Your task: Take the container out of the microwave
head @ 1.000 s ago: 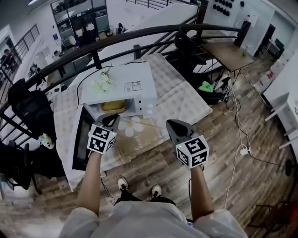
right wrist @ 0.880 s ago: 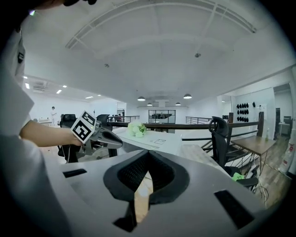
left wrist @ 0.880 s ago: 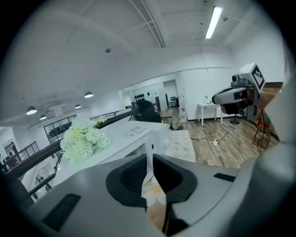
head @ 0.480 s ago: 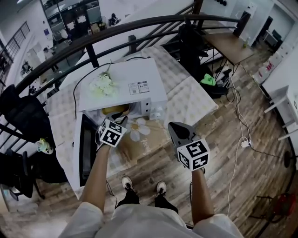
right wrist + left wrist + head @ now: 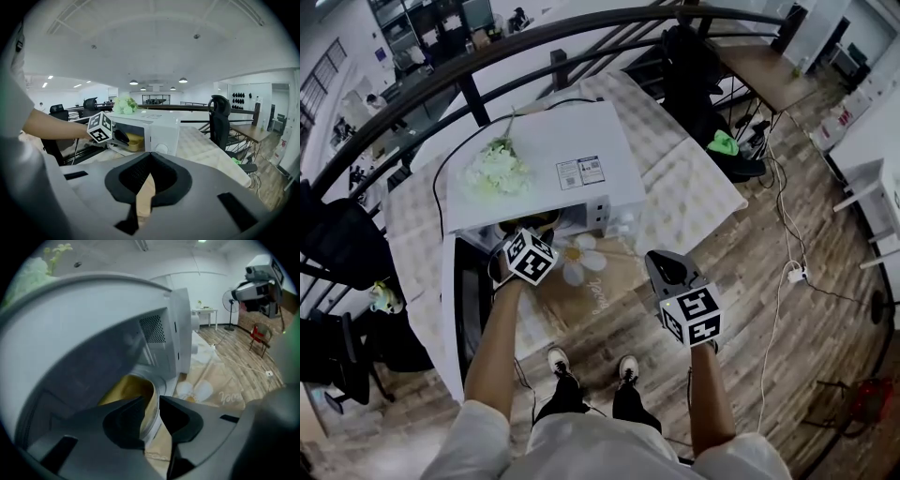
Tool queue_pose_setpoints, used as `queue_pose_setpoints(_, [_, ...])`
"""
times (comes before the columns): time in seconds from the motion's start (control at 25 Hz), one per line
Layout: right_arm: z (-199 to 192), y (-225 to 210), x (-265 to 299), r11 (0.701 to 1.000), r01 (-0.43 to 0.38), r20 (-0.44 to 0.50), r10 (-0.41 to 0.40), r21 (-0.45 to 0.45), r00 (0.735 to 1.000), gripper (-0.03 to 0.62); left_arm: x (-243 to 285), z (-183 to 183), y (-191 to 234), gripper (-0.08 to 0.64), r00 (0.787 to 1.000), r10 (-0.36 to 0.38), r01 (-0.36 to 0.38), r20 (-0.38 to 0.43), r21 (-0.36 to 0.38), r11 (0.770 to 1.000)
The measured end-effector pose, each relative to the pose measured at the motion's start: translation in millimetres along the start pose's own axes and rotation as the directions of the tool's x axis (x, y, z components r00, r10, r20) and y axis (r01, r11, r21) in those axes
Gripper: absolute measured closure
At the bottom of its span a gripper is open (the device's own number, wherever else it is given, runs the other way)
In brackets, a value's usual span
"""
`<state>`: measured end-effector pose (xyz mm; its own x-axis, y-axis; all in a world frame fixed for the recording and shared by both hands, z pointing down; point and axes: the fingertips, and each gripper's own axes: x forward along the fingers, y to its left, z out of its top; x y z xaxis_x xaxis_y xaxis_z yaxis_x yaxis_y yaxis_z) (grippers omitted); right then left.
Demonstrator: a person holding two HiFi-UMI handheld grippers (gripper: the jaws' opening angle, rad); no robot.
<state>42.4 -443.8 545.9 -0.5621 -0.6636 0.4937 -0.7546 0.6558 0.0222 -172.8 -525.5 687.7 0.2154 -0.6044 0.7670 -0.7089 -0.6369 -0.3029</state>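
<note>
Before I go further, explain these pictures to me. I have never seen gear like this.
A person holds a two-jaw gripper in each hand; the patterned cubes are part of them. One picture comes from a camera on the person's head, looking down. The other two come from cameras riding on each gripper. A white microwave, its door open, stands on a cloth-covered table, with flowers on top. The left gripper reaches inside, jaws closed on the rim of a yellow container. The right gripper hangs shut and empty.
</note>
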Motion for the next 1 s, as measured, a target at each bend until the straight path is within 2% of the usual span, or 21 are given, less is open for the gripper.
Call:
queue_pose_setpoints(0.08, [-7,-4,5,1.0,0.008,-0.012,-0.008,0.019,1.0,0.578,12,-8,1,0.449,0.999,0.012,-0.008,-0.053,0.078,0.997])
queue_pose_setpoints(0.2, [-14,-5,10,0.999,0.01,-0.019,-0.009,0.051,1.0,0.578,23,-20,4,0.449,0.991,0.062,-0.037,-0.117,0.207,0.978])
queue_pose_setpoints(0.32, [-18,-8,12,0.998,0.023,-0.023,-0.022,0.062,0.999,0.578,29,-26,9,0.449,0.986,0.077,-0.037,-0.147,0.261,0.965])
queue_pose_setpoints(0.52, [-23,-15,14,0.991,0.042,-0.016,-0.041,0.123,0.999,0.578,34,-29,6,0.471,0.987,0.048,-0.006,-0.156,0.263,0.965])
queue_pose_setpoints(1.0, [-35,-16,-11,0.984,0.115,-0.042,-0.11,0.139,0.993,0.591,19,-37,-14,0.528,0.988,-0.02,0.059,-0.154,0.248,0.967])
